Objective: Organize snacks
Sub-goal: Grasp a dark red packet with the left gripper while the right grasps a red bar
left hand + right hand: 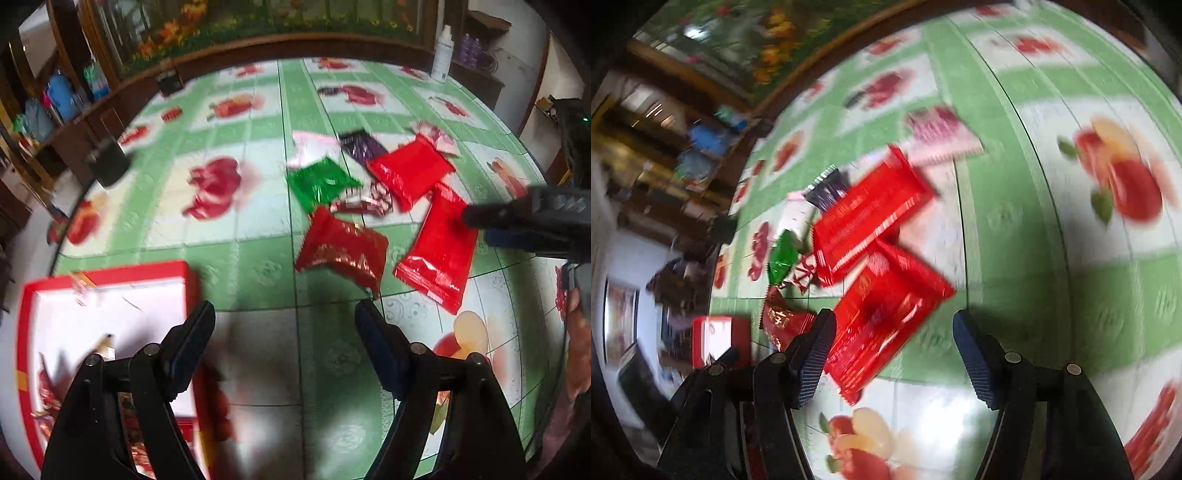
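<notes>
Left gripper (284, 314) and right gripper (894, 321), both spread and empty, above a worktop (240, 258) bearing loose snack packets (369, 206); the red box (107, 280) with a few packets inside lies at the left. Risk: the packets overlap, so a closing grip may catch two or drag a neighbour. Count outside the box: two large red, one dark red, one green, one purple, roughly three pale or patterned; blur limits certainty.

Snack packets (373, 206) lie on the table (258, 258) (box (107, 306) left).
</notes>
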`<state>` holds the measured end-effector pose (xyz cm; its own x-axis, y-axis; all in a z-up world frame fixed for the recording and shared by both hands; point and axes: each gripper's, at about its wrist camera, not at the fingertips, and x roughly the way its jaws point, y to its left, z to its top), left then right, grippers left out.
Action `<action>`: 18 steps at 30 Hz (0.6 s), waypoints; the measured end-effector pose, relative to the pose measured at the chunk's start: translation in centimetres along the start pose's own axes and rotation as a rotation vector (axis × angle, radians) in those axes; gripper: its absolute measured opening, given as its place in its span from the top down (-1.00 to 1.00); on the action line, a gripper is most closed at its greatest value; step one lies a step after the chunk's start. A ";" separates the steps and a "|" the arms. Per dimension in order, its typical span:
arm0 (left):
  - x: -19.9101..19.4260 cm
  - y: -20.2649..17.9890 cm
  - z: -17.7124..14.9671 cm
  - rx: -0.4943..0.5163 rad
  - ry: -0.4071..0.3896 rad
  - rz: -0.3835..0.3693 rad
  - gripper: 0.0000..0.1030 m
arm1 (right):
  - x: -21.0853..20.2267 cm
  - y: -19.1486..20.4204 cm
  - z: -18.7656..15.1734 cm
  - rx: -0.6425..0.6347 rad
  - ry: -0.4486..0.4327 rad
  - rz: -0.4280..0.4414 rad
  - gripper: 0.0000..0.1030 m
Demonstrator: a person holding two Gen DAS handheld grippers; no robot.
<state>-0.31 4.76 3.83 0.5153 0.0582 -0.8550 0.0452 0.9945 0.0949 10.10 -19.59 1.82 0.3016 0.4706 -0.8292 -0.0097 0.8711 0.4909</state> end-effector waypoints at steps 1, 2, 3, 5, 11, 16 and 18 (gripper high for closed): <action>-0.1 0.1 0.0 -0.002 -0.002 0.003 -0.52 | 0.1 0.4 -0.5 -0.009 -0.012 -0.038 -0.33; -0.3 0.4 0.0 -0.013 -0.003 0.006 -0.52 | 0.3 0.8 -0.6 -0.006 -0.021 -0.051 -0.33; -0.4 0.8 0.0 -0.028 -0.003 0.010 -0.52 | 0.5 1.3 -0.7 0.004 -0.026 -0.053 -0.33; -0.7 1.7 -0.1 -0.062 -0.010 0.019 -0.52 | 1.1 2.0 -0.9 0.008 -0.027 -0.063 -0.36; -1.8 4.1 -0.2 -0.155 -0.021 0.031 -0.52 | 3.2 5.9 -2.0 -0.127 -0.105 -0.289 -0.56; -1.7 4.2 0.2 -0.234 0.007 -0.029 -0.52 | 3.5 6.7 -3.1 -0.304 -0.142 -0.401 0.00; -1.2 3.3 0.6 -0.247 0.030 -0.044 -0.52 | 2.8 5.5 -2.6 -0.305 -0.128 -0.390 0.00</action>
<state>-0.30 7.91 5.49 0.4918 0.0128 -0.8706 -0.1453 0.9871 -0.0675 8.37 -13.12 1.45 0.4524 0.0980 -0.8864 -0.1448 0.9888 0.0354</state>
